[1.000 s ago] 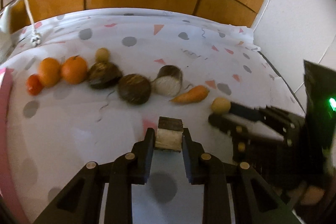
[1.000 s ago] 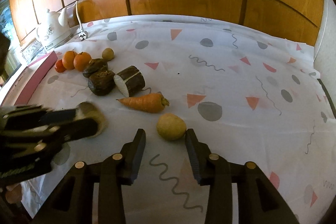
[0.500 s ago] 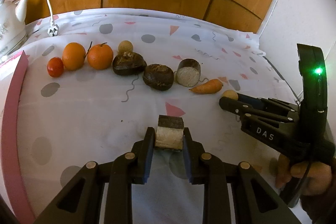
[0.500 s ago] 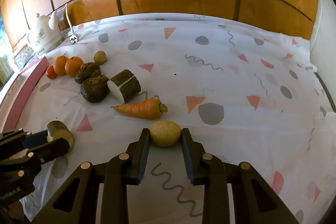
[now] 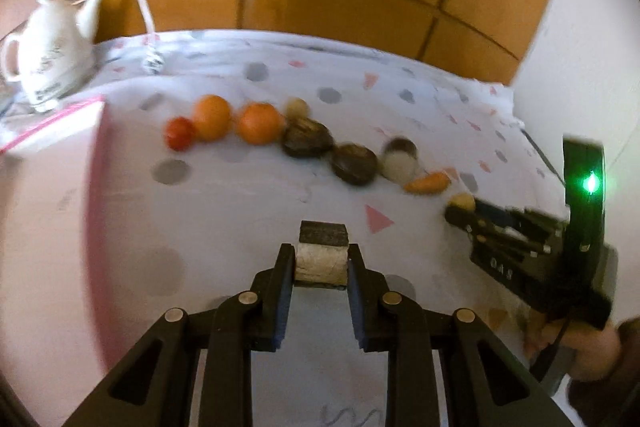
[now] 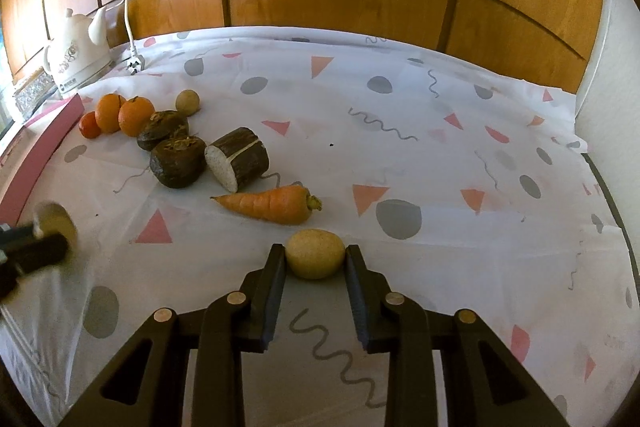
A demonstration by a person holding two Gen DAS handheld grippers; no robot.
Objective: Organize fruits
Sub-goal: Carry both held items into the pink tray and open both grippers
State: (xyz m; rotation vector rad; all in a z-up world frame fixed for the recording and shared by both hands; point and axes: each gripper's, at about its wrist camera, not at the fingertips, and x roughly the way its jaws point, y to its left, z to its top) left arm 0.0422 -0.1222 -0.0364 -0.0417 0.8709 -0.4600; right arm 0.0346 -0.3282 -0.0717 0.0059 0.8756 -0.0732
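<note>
The left gripper [image 5: 322, 269] jaws clamp a dark-skinned, pale-fleshed chunk [image 5: 322, 259] above the tablecloth [image 5: 248, 195].

An orange carrot [image 6: 272, 203] lies on a white cloth [image 6: 440, 163] patterned with pink triangles, grey dots and squiggles.

A row of produce runs across the tablecloth [image 6: 400, 115] from far left toward the near middle: tomato [image 6: 89, 125], two oranges [image 6: 136, 115], two dark roots [image 6: 178, 162], a cut log-shaped piece [image 6: 238, 164], then the carrot [image 6: 272, 205]. A small round fruit [image 6: 187, 102] sits behind the roots, and the kettle [image 6: 78, 57] stands at the far left corner. The potato [image 6: 315, 253] lies just before the carrot, apparently touching both pads of the right gripper [image 6: 315, 263]; the left gripper [image 5: 322, 265] holds a cut chunk [image 5: 322, 253] at the left.
</note>
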